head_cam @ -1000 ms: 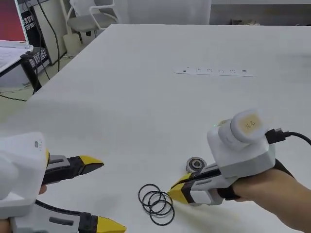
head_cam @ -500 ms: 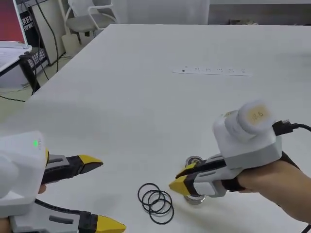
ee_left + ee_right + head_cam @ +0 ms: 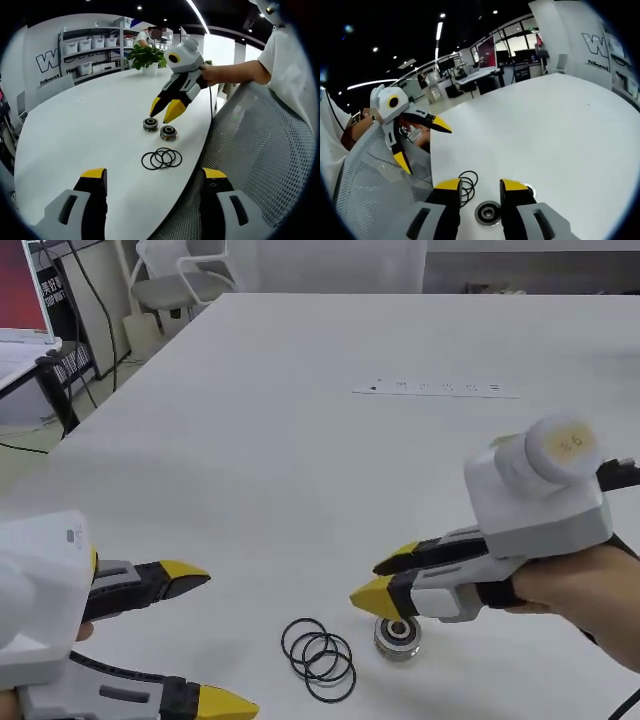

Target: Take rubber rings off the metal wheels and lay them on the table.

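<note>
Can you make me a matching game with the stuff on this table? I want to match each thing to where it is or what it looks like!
Things:
1. rubber rings
2. metal wheel
3. right gripper
4. white strip

Clues:
A. lying flat far across the table, beyond both grippers
B. fingers open, in the air close above a wheel
C. black, overlapping in a little heap on the table
D. shiny, sitting on the table next to the rings

Right pairs: 1-C, 2-D, 3-B, 4-A.
</note>
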The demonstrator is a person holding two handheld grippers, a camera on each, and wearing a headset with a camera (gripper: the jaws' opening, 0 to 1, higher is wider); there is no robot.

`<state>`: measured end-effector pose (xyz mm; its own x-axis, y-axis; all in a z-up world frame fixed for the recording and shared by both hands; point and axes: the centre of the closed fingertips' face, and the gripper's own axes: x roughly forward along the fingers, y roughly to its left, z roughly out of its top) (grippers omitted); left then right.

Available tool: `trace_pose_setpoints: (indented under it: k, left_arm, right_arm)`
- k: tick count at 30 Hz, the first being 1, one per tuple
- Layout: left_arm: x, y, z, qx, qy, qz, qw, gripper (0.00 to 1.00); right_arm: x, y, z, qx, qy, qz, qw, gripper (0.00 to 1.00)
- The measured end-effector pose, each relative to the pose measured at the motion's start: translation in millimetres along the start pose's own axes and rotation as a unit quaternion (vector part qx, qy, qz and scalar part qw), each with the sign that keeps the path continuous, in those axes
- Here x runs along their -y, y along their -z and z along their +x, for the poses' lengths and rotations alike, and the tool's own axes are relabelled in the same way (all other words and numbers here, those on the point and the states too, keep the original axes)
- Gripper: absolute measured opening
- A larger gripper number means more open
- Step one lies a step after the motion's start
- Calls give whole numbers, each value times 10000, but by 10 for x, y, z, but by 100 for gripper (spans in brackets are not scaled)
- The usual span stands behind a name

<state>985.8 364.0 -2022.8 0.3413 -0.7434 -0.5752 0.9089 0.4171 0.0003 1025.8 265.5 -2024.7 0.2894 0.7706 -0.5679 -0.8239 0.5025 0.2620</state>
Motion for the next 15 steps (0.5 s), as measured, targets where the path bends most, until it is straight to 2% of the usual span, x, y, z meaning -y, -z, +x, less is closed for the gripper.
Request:
trace_pose_setpoints:
  k: [8, 15]
  left_arm:
    - [19, -15, 4, 38, 53, -37, 10000, 75]
    - [29, -31, 6, 90, 88, -81, 9999, 77]
  right_arm:
    - [21, -39, -110, 2, 113, -355, 9993, 39]
    - [9, -126, -204, 110, 139, -557, 9983, 54]
